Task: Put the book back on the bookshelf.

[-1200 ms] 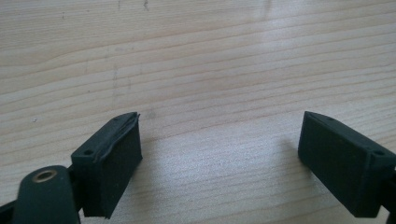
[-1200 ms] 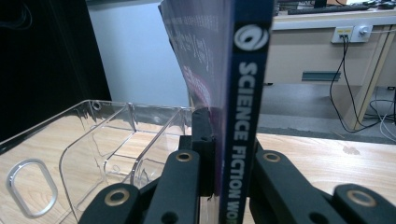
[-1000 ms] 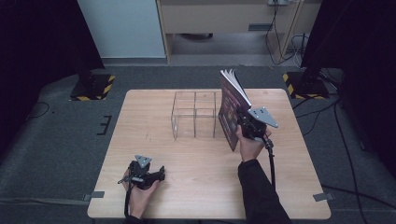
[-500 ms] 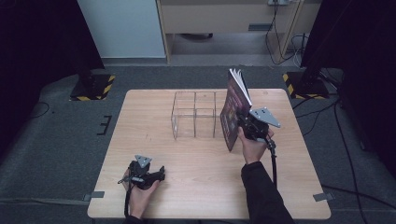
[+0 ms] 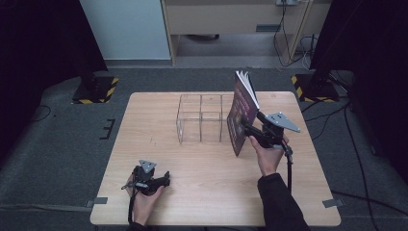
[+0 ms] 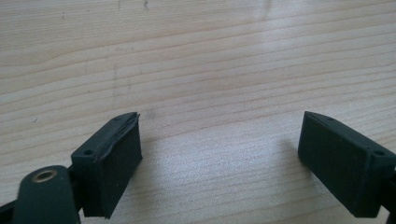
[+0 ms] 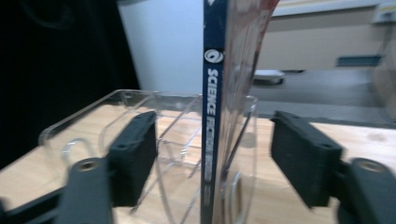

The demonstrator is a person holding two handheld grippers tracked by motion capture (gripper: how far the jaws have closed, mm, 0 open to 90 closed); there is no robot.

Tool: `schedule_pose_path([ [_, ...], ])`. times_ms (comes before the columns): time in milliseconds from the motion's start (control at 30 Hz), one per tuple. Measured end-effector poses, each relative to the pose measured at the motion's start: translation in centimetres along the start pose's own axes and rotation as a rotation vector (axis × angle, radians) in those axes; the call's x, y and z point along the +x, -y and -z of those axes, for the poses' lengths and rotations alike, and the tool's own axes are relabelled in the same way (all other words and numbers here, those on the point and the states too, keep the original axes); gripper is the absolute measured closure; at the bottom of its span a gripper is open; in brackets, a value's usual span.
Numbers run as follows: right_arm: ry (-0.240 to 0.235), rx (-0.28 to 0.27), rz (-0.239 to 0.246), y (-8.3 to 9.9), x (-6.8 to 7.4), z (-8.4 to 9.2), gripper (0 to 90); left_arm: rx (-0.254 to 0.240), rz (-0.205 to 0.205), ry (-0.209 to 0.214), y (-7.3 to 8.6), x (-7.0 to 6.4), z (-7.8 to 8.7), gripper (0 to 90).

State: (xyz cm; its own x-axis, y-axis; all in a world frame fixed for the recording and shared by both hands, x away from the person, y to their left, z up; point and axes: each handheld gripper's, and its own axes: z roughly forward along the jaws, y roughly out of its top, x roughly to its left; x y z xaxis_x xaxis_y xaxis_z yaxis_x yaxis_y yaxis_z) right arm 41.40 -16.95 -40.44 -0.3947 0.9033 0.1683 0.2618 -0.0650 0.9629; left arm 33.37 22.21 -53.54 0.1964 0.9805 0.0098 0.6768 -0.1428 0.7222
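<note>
Now the book (image 5: 239, 115) stands on its lower edge on the table (image 5: 144, 125), right beside the clear rack (image 5: 201, 118), at that rack's right end and leaning a little toward it. Its spine faces the right gripper (image 5: 246, 129), and its pages fan open at the top. From the right gripper view the spine (image 7: 211, 116) rises straight up between the two fingers (image 7: 135, 156), with a gap on either side; the fingers have just been opening and no longer press on it, so the book is standing loose between them.

Room to move is plentiful. Right of the book the table runs bare to its right edge, and the whole near half lies open between the two hands. Behind the rack only a narrow strip of wood remains before the far edge. The rack's compartments hold nothing.

The table is pale wood, standing on grey carpet; a light panel and a cabinet stand behind it, dark curtains at both sides.

The right hand (image 5: 267, 156) reaches forward from the near edge, forearm angled up and left, gripper held level. The left hand (image 5: 144, 199) rests low near the near left corner, its gripper (image 5: 166, 179) pointing right, fingers (image 6: 109, 158) spread wide over bare wood.
</note>
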Motion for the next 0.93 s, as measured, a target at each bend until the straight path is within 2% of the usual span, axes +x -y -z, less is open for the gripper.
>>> schedule_pose_path([
  [33, -0.046, 0.019, -0.021, 0.1, -0.4, 0.7, 23.1, 0.0, 0.0, 0.0, 0.0, 0.0, 0.0, 12.5],
  [67, -0.046, 0.019, -0.021, 0.1, -0.4, 0.7, 23.1, 0.0, 0.0, 0.0, 0.0, 0.0, 0.0, 12.5],
  [167, -0.095, 0.059, -0.027, 0.9, -1.0, 1.9, 17.1, 0.0, 0.0, 0.0, 0.0, 0.0, 0.0, 12.5],
  [333, -0.108, 0.12, -0.01, 3.3, -2.3, 3.8, 13.0, 0.0, 0.0, 0.0, 0.0, 0.0, 0.0, 12.5],
  [400, -0.09, 0.166, 0.005, 5.1, -3.2, 4.4, 11.7, 0.0, 0.0, 0.0, 0.0, 0.0, 0.0, 12.5],
  [433, -0.09, 0.166, 0.005, 5.1, -3.2, 4.4, 11.7, 0.0, 0.0, 0.0, 0.0, 0.0, 0.0, 12.5],
  [467, -0.084, 0.196, 0.011, 5.7, -3.5, 4.4, 10.5, 0.0, 0.0, 0.0, 0.0, 0.0, 0.0, 12.5],
  [500, -0.057, 0.224, 0.024, 6.9, -4.2, 4.6, 10.0, 0.0, 0.0, 0.0, 0.0, 0.0, 0.0, 12.5],
  [533, -0.057, 0.224, 0.024, 6.9, -4.2, 4.6, 10.0, 0.0, 0.0, 0.0, 0.0, 0.0, 0.0, 12.4],
  [567, -0.046, 0.272, 0.026, 8.1, -5.0, 4.8, 8.6, 0.001, -0.002, 0.002, 0.0, 0.0, 0.0, 12.2],
  [600, -0.038, 0.297, 0.031, 8.7, -5.3, 4.9, 7.9, 0.001, -0.002, 0.003, 0.0, 0.0, 0.0, 11.9],
  [633, -0.038, 0.297, 0.031, 8.7, -5.3, 4.9, 7.9, 0.001, -0.002, 0.003, 0.0, 0.0, 0.0, 11.8],
  [667, -0.015, 0.341, 0.049, 9.8, -6.0, 5.2, 7.8, 0.002, -0.003, 0.004, 0.0, 0.0, 0.0, 11.6],
  [700, -0.015, 0.341, 0.049, 9.8, -6.0, 5.2, 7.8, 0.002, -0.003, 0.004, 0.0, 0.0, 0.0, 11.5],
  [767, 0.004, 0.376, 0.055, 10.6, -6.6, 5.7, 7.6, 0.003, -0.004, 0.008, 0.0, 0.0, 0.0, 11.3],
  [800, 0.045, 0.399, 0.079, 11.4, -7.3, 6.3, 7.8, 0.003, -0.004, 0.009, 0.0, 0.0, 0.0, 10.8],
  [833, 0.045, 0.399, 0.079, 11.4, -7.3, 6.3, 7.8, 0.004, -0.005, 0.009, 0.0, 0.0, 0.0, 10.8],
  [900, 0.088, 0.435, 0.082, 12.4, -8.3, 7.1, 7.7, 0.003, -0.005, 0.01, 0.0, 0.0, 0.0, 10.7],
  [933, 0.088, 0.435, 0.082, 12.4, -8.3, 7.1, 7.7, 0.004, -0.005, 0.01, 0.0, 0.0, 0.0, 10.7],
])
